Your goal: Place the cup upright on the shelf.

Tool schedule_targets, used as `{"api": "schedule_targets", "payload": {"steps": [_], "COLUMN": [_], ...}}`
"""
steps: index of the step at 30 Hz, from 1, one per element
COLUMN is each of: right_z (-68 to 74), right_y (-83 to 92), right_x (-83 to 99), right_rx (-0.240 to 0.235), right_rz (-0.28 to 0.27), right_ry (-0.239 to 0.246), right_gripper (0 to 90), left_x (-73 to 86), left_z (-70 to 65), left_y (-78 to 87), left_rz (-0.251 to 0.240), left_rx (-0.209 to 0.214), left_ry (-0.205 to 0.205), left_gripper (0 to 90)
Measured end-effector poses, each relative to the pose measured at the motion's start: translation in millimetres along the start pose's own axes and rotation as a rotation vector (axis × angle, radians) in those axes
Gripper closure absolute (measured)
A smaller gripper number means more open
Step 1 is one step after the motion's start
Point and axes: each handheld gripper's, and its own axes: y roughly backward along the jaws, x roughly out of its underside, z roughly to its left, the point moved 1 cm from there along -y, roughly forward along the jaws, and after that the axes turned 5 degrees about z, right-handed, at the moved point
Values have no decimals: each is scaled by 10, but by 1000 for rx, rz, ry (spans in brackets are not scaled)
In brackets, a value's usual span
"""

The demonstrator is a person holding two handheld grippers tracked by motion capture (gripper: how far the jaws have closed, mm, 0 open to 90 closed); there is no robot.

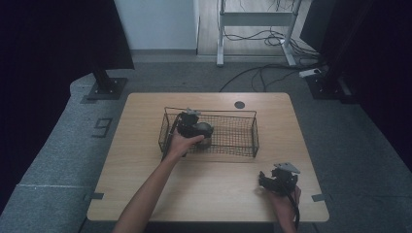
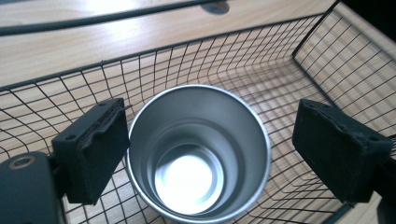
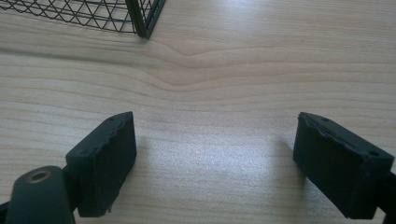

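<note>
Left gripper view: cup [image 2: 198,154] between open jaws.

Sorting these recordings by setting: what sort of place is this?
Probably a lab or workshop set up for recording: a pale wooden table on grey carpet, black curtains at the sides, loose black cables on the floor behind.

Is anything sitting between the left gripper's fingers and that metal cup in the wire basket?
Nothing visible does. The left gripper is open with the metal cup between its fingers, inside the wire basket. One finger sits at the rim; the other stands apart.
</note>
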Motion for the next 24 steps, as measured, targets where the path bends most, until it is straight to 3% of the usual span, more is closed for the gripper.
{"api": "schedule_targets", "payload": {"steps": [10, 24], "right_z": [1, 3], "right_y": [1, 2], "right_x": [0, 0], "right_rx": [0, -1], "right_rz": [1, 2], "right_ry": [-2, -4], "right_gripper": [132, 132], "left_x": [52, 283], "left_z": [-25, -127], "left_y": [210, 600], "left_rz": [-54, -108], "left_rx": [-2, 54], "left_ry": [-9, -64], "left_gripper": [133, 135]}}
